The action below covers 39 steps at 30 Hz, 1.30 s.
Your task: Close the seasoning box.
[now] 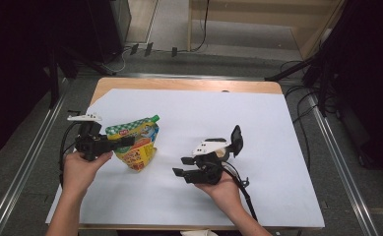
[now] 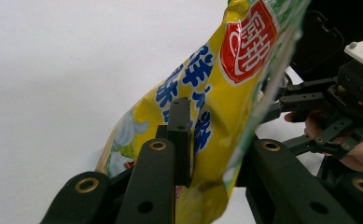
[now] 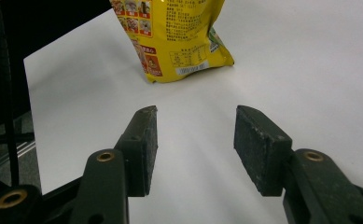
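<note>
A yellow snack bag (image 1: 137, 142) with a green top edge stands tilted on the white sheet at the left. My left gripper (image 1: 122, 142) reaches in from the bag's left side and has the bag between its jaws. In the left gripper view one pad (image 2: 179, 135) lies against the printed face of the bag (image 2: 216, 88), while the other jaw is hidden behind it. My right gripper (image 1: 181, 166) is held low at the middle front, pointing left toward the bag. Its jaws (image 3: 195, 135) stand apart with nothing between them, and the bag (image 3: 174, 42) rests farther ahead.
A white sheet (image 1: 204, 113) covers most of the wooden table, whose bare edge (image 1: 179, 84) shows at the back. Metal rails run along both sides. Dark stands and cables sit on the floor beyond. The right gripper's body (image 2: 338, 98) shows behind the bag.
</note>
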### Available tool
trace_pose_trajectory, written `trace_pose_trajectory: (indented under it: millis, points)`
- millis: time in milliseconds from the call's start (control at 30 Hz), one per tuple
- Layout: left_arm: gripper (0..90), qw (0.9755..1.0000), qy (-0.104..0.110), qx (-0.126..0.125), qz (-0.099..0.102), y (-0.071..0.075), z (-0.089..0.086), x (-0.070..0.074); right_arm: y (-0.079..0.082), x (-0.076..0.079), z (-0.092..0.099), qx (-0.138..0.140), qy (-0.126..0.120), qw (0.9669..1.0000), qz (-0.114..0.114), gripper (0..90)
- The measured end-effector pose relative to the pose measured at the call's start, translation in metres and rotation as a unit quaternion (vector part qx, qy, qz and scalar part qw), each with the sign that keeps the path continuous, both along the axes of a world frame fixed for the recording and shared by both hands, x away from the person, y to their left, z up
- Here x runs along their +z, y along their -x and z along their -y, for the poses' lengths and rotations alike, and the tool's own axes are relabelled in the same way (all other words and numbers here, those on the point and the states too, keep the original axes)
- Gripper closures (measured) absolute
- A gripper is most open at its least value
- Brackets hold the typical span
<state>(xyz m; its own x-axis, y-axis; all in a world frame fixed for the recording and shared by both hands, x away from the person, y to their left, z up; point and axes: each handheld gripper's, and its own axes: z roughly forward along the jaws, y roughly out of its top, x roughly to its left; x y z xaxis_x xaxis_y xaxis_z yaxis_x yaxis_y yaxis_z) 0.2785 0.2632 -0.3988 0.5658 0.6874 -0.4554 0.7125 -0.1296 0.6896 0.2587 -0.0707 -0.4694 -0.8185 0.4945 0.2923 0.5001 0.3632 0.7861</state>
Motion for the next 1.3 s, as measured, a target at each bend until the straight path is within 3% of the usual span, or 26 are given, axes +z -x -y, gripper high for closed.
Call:
trace_pose_trajectory:
  millis: [167, 233, 367, 667, 1133, 1300]
  points:
    - [74.8, 1.0000, 0.001, -0.001, 0.001, 0.001, 0.001, 0.001, -0.001, 0.001, 0.003, -0.003, 0.001, 1.0000, -0.001, 51.1]
    - [71.7, 0.9999, -0.011, 0.001, 0.002, 0.003, 0.002, 0.000, -0.002, 0.002, 0.004, -0.004, 0.000, 1.0000, -0.002, 51.4]
    - [69.7, 1.0000, -0.003, 0.004, 0.005, 0.006, 0.000, 0.002, -0.004, 0.003, 0.005, -0.008, 0.002, 0.9999, -0.006, 52.3]
    - [60.2, 0.9997, -0.019, 0.017, -0.005, 0.013, -0.007, -0.005, -0.009, 0.007, 0.012, -0.012, 0.003, 0.9999, -0.006, 54.7]
    - [49.9, 0.9985, -0.048, 0.018, -0.019, 0.026, -0.020, -0.019, -0.016, 0.020, 0.026, -0.009, 0.007, 0.9995, -0.028, 75.0]
    - [48.7, 0.9987, -0.041, 0.018, -0.024, 0.026, -0.025, -0.020, -0.017, 0.026, 0.031, -0.005, 0.005, 0.9995, -0.029, 82.7]
